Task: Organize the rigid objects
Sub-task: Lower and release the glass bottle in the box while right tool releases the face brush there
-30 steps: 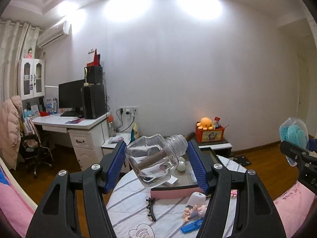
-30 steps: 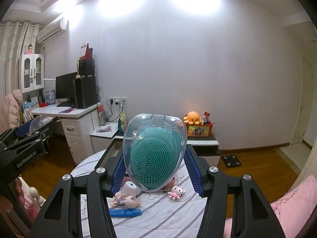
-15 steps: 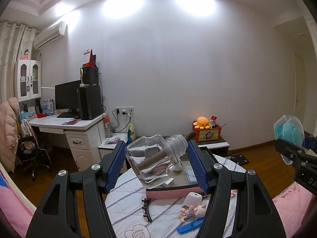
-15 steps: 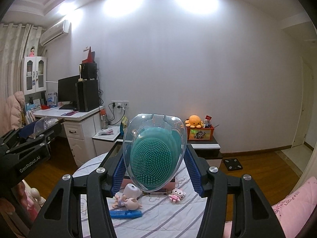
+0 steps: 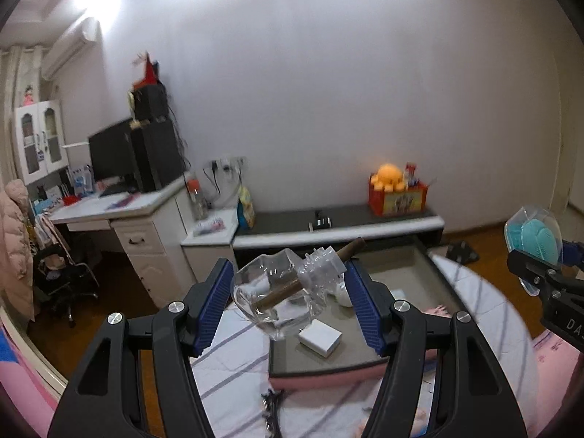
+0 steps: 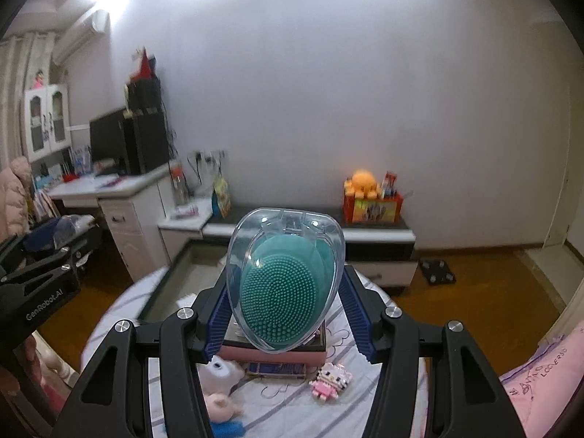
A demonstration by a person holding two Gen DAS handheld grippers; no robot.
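Left wrist view: 2 grippers each carried 1 object above the bed.
The left gripper [image 5: 290, 304] pinched a clear glass bottle [image 5: 281, 297] holding a brown stick, tilted, neck toward 2 o'clock, above a pink-walled tray [image 5: 321, 374] containing a white box [image 5: 320, 337]. The right gripper [image 6: 283, 308] clamped a teal silicone brush in a clear case [image 6: 284, 284], upright, with a pink block-built kitten [image 6: 330, 381] at 5 o'clock.
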